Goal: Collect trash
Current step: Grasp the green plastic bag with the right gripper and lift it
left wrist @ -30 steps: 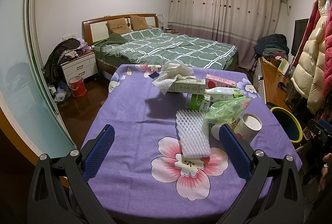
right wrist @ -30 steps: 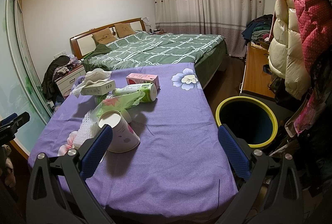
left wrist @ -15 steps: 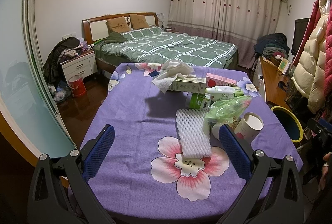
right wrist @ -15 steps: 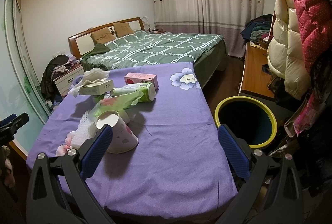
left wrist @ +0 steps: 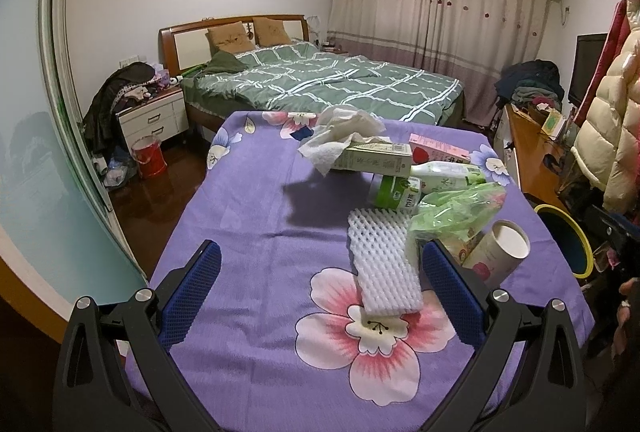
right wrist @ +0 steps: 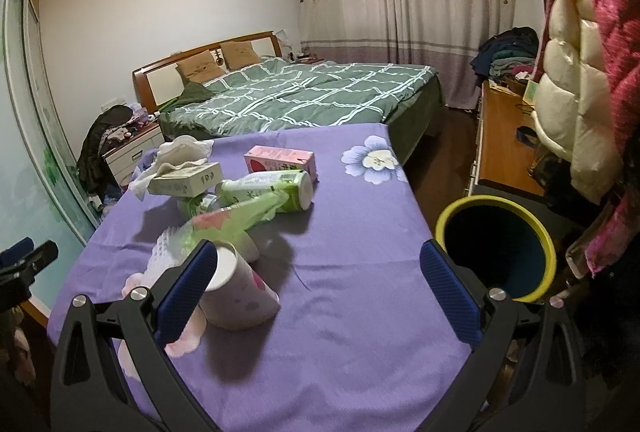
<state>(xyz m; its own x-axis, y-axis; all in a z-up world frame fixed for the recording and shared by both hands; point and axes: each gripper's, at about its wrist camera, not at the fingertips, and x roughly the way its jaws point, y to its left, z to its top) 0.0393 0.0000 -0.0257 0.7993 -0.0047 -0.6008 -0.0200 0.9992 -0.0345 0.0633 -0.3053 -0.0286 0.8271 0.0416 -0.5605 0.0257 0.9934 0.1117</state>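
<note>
Trash lies in a heap on the purple flowered tablecloth (left wrist: 248, 216). It holds a white foam net (left wrist: 384, 264), a paper cup on its side (left wrist: 500, 256) (right wrist: 236, 296), a green plastic bag (left wrist: 456, 212) (right wrist: 236, 220), a green-white bottle (right wrist: 272, 188), a pink carton (right wrist: 280, 160), a pale green box (left wrist: 376, 160) (right wrist: 184, 180) and crumpled tissue (left wrist: 344, 132). My left gripper (left wrist: 320, 292) is open, the foam net between its fingers. My right gripper (right wrist: 316, 292) is open, its left finger beside the cup.
A dark bin with a yellow rim (right wrist: 496, 252) (left wrist: 568, 244) stands on the floor off the table's right edge. Behind the table is a green-quilted bed (left wrist: 320, 80). A wooden cabinet (right wrist: 504, 144) and hanging coats (right wrist: 576, 72) line the right side.
The right gripper has drifted slightly forward and left, so the paper cup now sits closer beside its left finger. The left view has barely changed.
</note>
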